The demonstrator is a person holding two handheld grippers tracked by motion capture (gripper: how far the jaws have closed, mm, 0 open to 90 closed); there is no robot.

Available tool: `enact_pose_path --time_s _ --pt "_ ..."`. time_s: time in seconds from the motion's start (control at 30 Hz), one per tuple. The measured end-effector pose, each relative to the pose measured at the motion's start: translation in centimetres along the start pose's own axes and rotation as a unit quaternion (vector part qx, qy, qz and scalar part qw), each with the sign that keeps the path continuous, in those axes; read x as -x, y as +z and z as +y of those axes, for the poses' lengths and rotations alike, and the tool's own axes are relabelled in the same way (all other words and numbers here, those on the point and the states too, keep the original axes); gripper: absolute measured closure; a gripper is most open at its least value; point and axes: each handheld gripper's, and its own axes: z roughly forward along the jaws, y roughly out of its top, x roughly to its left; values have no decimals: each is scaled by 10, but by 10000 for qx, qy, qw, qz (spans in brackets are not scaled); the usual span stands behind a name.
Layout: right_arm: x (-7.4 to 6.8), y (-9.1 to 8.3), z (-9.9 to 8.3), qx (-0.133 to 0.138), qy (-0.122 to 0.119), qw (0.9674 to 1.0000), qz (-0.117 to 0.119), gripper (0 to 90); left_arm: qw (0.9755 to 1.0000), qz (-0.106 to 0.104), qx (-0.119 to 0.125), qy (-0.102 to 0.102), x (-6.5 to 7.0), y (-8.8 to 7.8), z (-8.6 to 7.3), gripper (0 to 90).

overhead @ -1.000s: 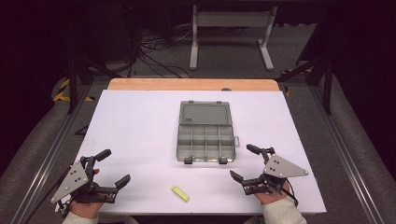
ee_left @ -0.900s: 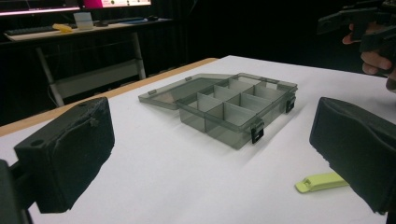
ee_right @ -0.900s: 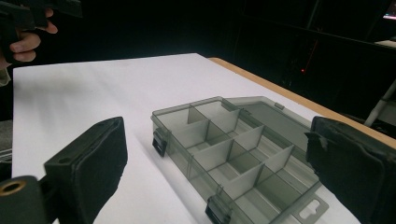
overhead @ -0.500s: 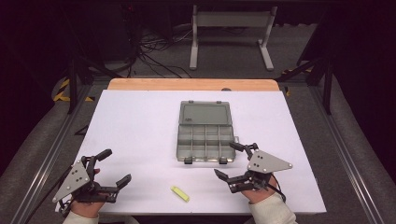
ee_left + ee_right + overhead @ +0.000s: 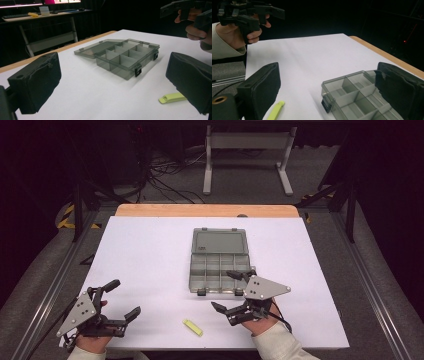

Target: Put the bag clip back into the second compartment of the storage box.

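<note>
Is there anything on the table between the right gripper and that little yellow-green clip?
Nothing visible. Bare white table lies between the right gripper and the yellow-green clip; the open organizer box sits farther back, off that path.

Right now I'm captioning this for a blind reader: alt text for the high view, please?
An open grey compartment box lies mid-table on a white table, lid flat behind it. The right gripper, jaws open, sits by its near right corner; the left gripper is open at the near left, a small yellow-green clip between them.

My right gripper point(image 5: 230, 291) hangs with jaws apart beside the open compartment box point(image 5: 219, 261). A yellow clip point(image 5: 192, 327) lies between my grippers.
</note>
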Motion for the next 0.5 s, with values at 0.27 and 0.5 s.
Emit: enact_pose_path --time_s 0.27,0.5 --pt "-6 16 12 -159 -5 9995 259 107 10000 18 -13 6 1 -2 0 4" --pt "-9 27 18 -379 -85 9983 429 112 10000 27 -22 6 1 -2 0 4"
